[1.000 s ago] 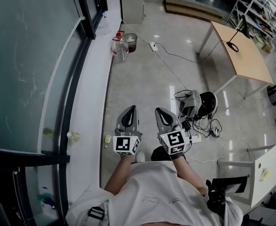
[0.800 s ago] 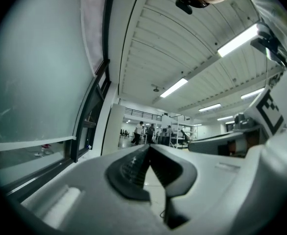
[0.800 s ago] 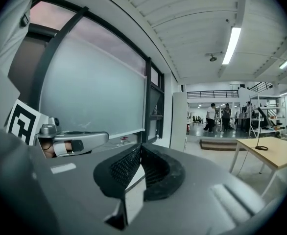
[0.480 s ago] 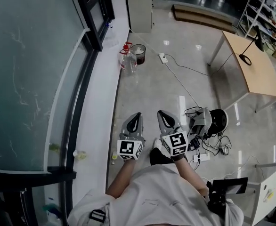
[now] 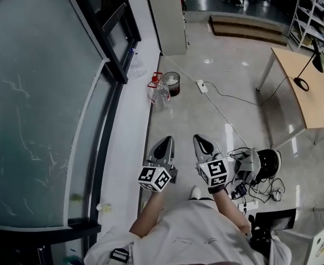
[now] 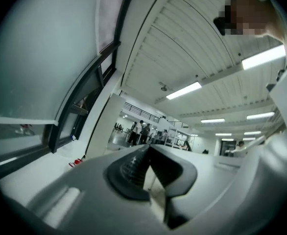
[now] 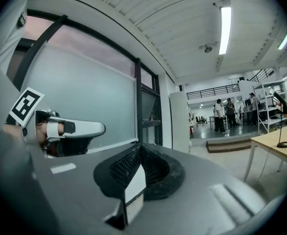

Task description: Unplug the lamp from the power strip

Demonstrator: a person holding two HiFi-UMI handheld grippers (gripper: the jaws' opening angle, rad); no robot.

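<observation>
Power strip (image 5: 201,85) near bucket (image 5: 172,84), bottle (image 5: 158,93)

A tall frosted glass window (image 5: 35,120) fills the left of the head view. It is held in a dark frame (image 5: 104,142), and a white sill (image 5: 130,131) runs along its foot. The pale floor (image 5: 195,120) is glossy and mirrors the ceiling lights. A white cabinet (image 5: 167,15) stands at top centre, with a low wooden step (image 5: 247,26) to its right and metal shelving (image 5: 314,4) in the upper right corner. A wood-topped bench (image 5: 311,101) on white legs sits at the right edge. In the right gripper view, a ribbed white ceiling (image 7: 173,28) carries a long strip light (image 7: 225,28).
</observation>
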